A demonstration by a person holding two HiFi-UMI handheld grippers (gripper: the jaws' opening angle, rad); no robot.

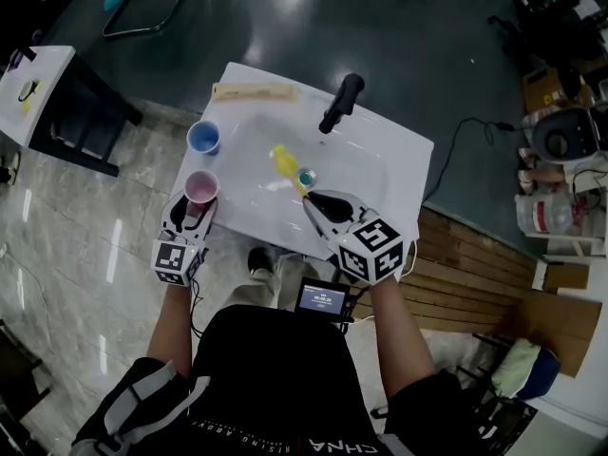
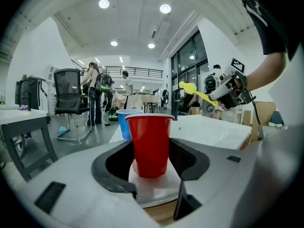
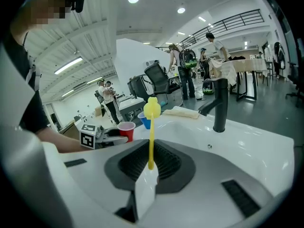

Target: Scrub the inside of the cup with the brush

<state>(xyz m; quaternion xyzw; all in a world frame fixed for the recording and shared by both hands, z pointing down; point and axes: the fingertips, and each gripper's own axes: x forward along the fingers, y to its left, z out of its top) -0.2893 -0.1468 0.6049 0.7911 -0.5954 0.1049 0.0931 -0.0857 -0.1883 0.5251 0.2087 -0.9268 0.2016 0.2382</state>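
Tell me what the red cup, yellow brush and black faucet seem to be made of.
The red cup is probably thin plastic: glossy, with a rolled rim. The yellow brush looks like moulded plastic, given its uniform bright colour and thin stiff handle; the head's material is unclear. The black faucet is likely metal with a matte coating, showing only dull highlights.

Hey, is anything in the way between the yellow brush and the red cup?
Nothing visible. Only open sink lies between the brush and the red cup; the blue cup stands behind it, off that line.
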